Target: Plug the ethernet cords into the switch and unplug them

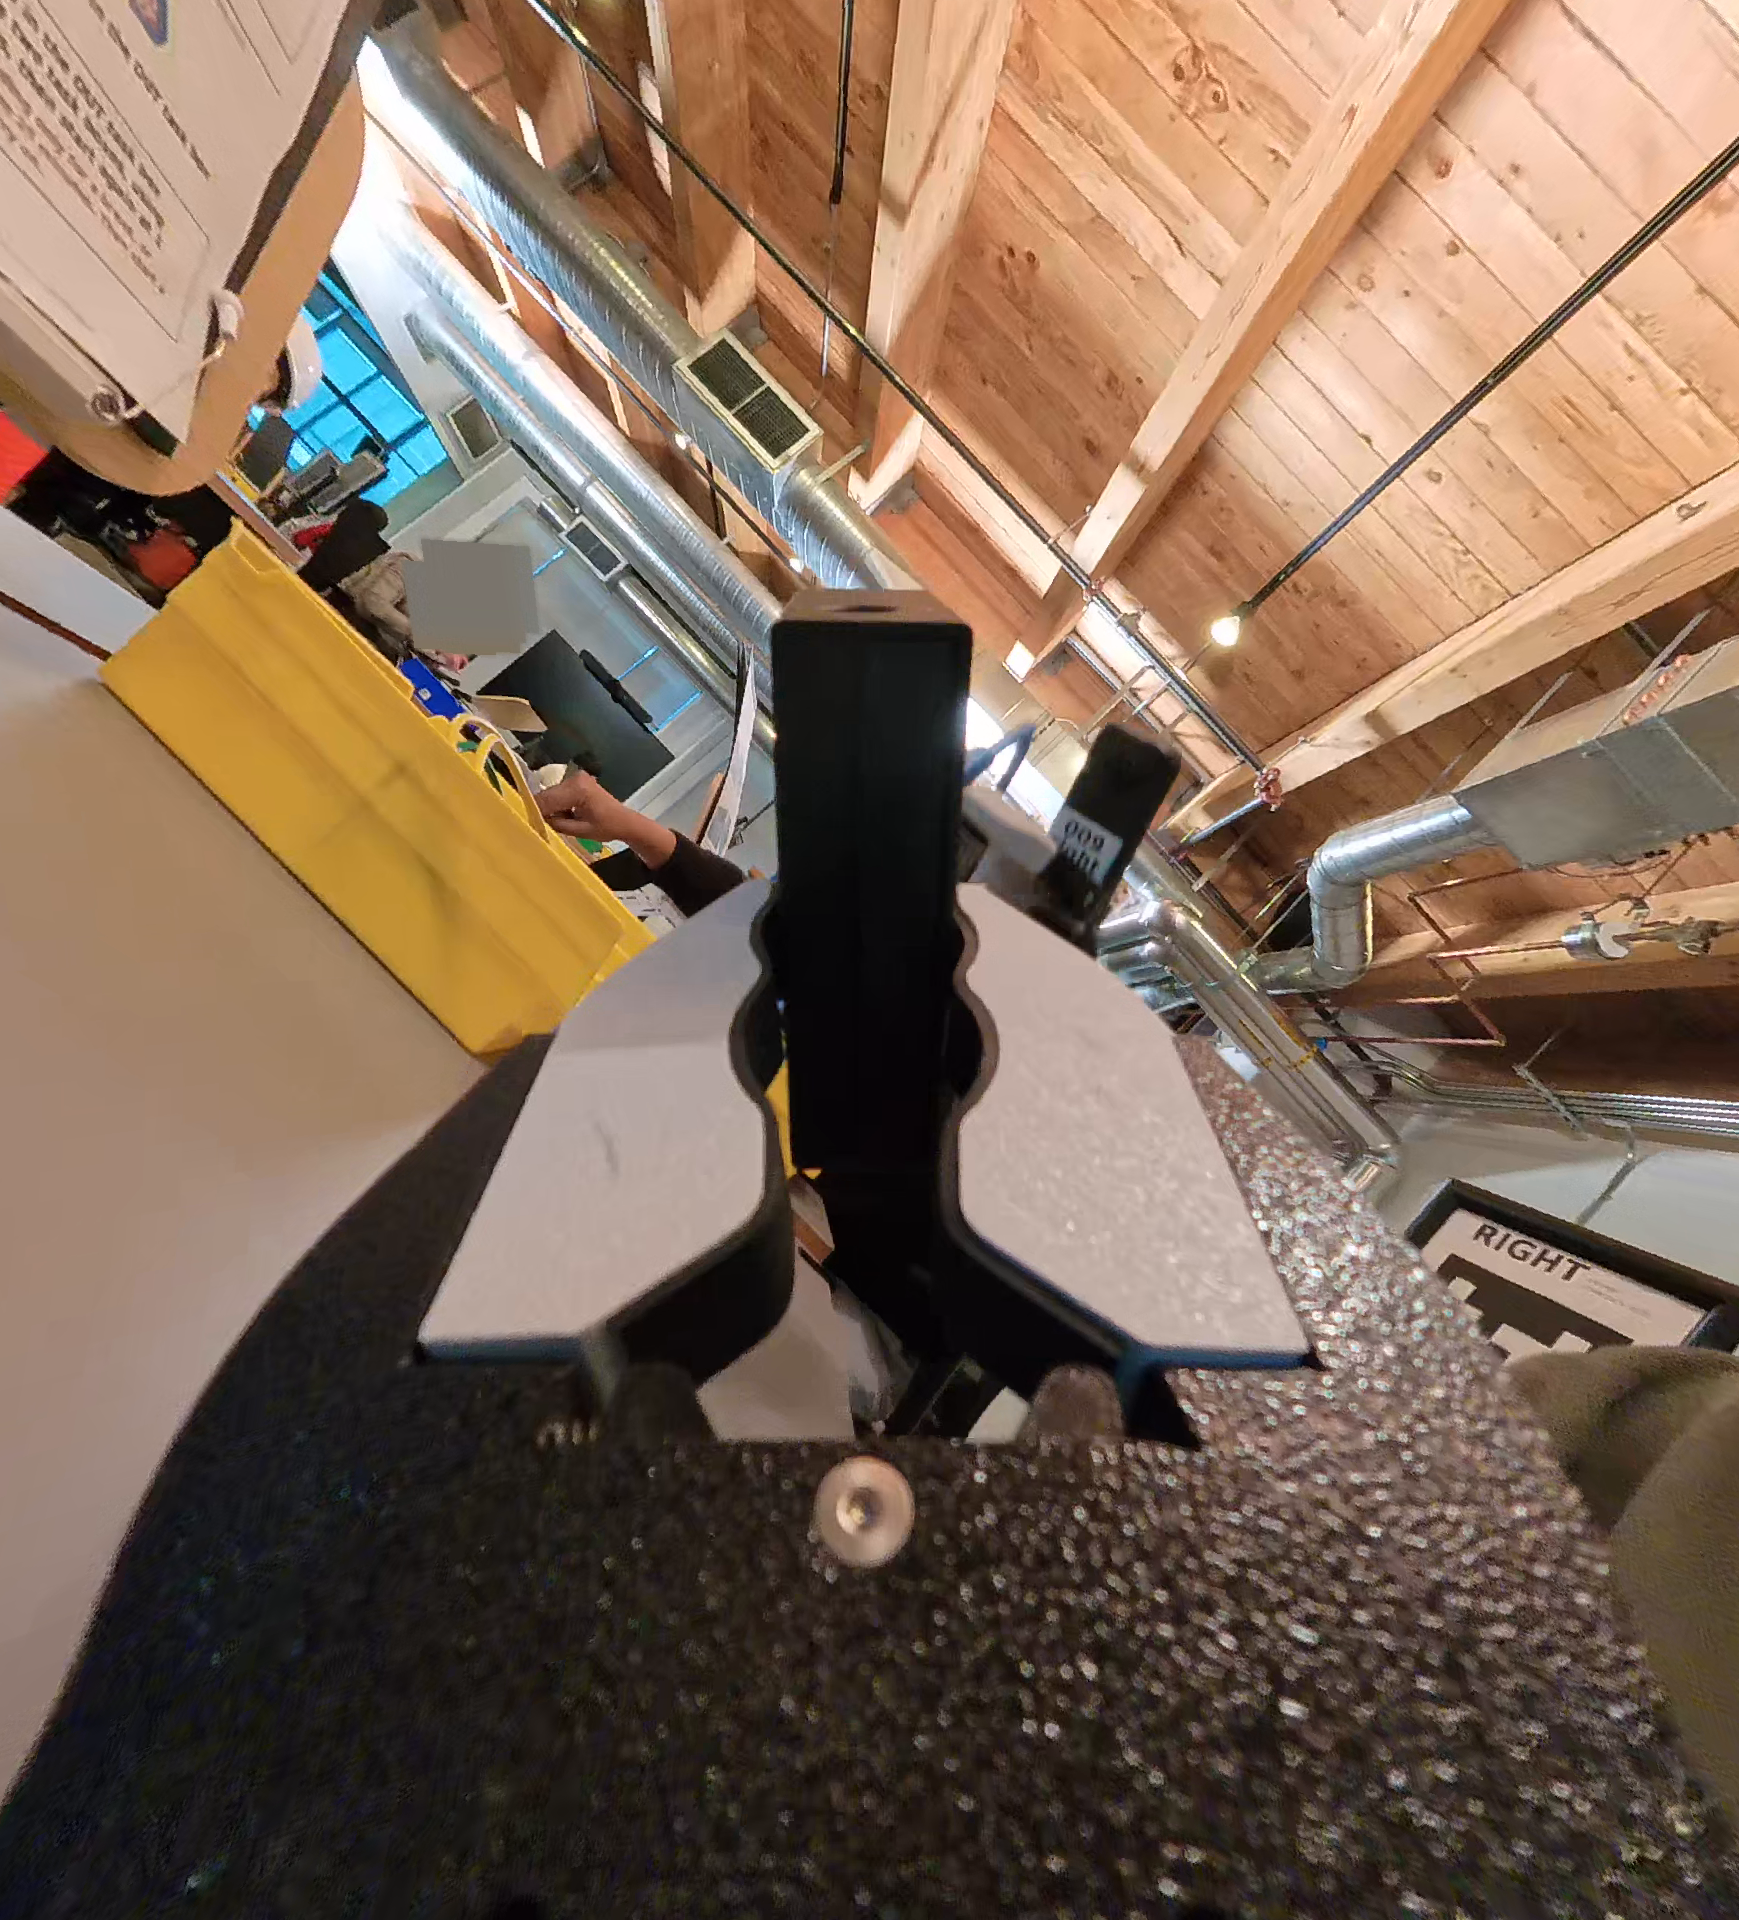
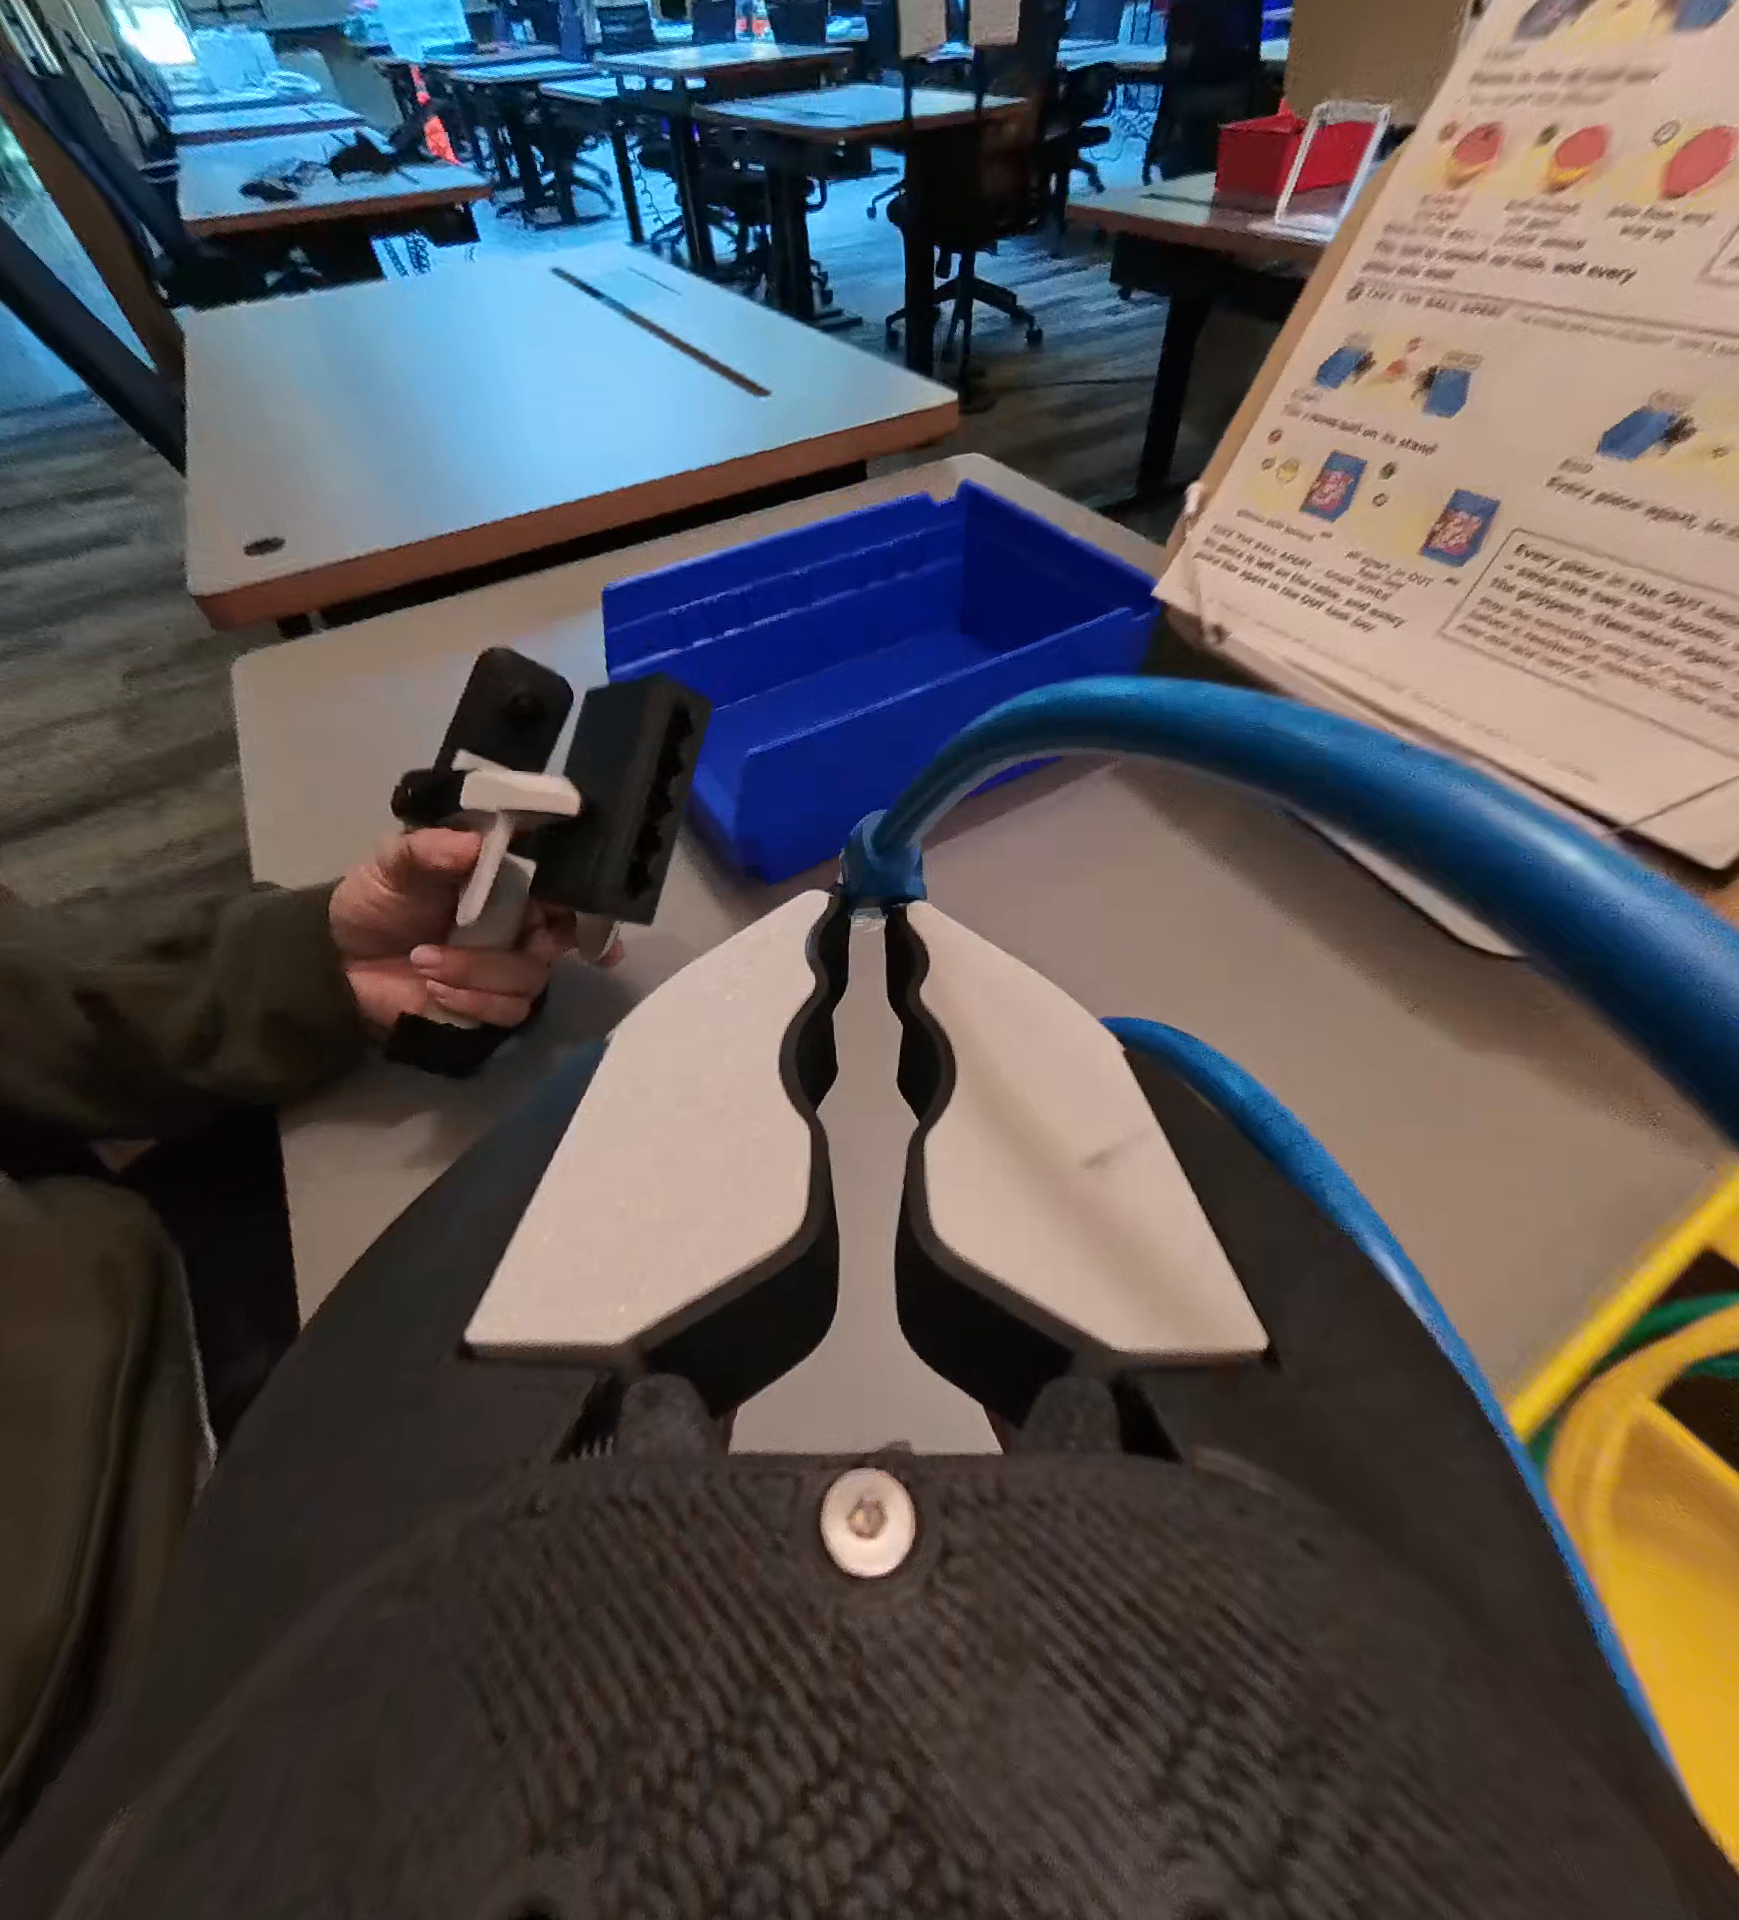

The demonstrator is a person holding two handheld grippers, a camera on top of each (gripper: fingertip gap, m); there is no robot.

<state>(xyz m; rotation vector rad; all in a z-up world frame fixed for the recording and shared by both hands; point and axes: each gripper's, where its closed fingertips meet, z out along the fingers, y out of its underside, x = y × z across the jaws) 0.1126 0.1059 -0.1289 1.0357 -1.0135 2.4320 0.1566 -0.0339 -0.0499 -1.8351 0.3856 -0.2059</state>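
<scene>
Right wrist view: blue cord pinched at the plug, switch held in the other gripper

Right wrist view looks along the right gripper (image 2: 867, 914), whose jaws are nearly closed, pinching the plug end of a blue ethernet cord (image 2: 1364, 790). From the plug the cord arches up and to the right, then curves back down beside a yellow bin (image 2: 1696, 1558) at the lower right edge, which holds yellow and green cords. Straight beyond the plug sits an open blue bin (image 2: 844, 665) on the grey table (image 2: 1260, 1039). Left of the blue bin, well apart from the plug, a hand (image 2: 418, 935) grips the handle of the left gripper (image 2: 626, 821), which clamps a black block-shaped switch (image 2: 636, 779) with its row of ports facing the blue bin. A printed instruction board (image 2: 1530, 416) leans to the right of the blue bin.

Left wrist view tilts up toward a wooden ceiling; the left gripper (image 1: 870, 935) has its jaws set narrow around the black switch (image 1: 870, 831), which stands upright between them
</scene>
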